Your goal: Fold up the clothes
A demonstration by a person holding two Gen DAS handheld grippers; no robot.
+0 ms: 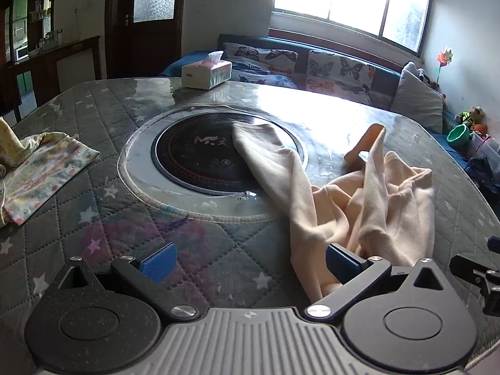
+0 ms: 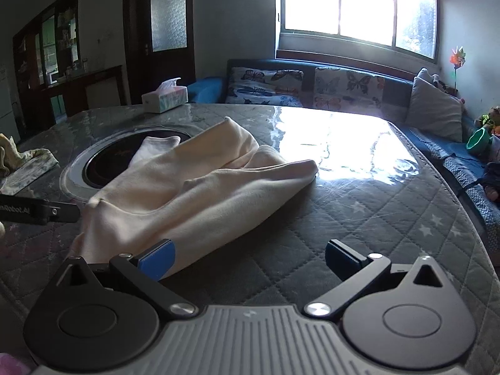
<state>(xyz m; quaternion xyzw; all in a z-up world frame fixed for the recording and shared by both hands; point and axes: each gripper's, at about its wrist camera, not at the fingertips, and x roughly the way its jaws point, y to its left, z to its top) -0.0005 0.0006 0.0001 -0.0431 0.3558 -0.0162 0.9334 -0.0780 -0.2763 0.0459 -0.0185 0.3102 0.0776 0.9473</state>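
A crumpled cream garment (image 1: 368, 206) lies on the quilted grey table (image 1: 93, 143), one long part reaching over the round black cooktop (image 1: 200, 156). My left gripper (image 1: 250, 262) is open just above the table's near edge; its right finger sits against the garment's near hem, nothing between the fingers. In the right wrist view the same cream garment (image 2: 193, 184) spreads from the near left toward the middle. My right gripper (image 2: 250, 261) is open, its left finger (image 2: 157, 259) over the garment's near edge, its right finger over bare quilt.
A floral cloth (image 1: 40, 168) lies at the table's left edge. A tissue box (image 1: 206, 73) stands at the far side. Behind the table runs a sofa with butterfly cushions (image 1: 328, 68) under a bright window. The other gripper's body (image 2: 37, 211) shows at left.
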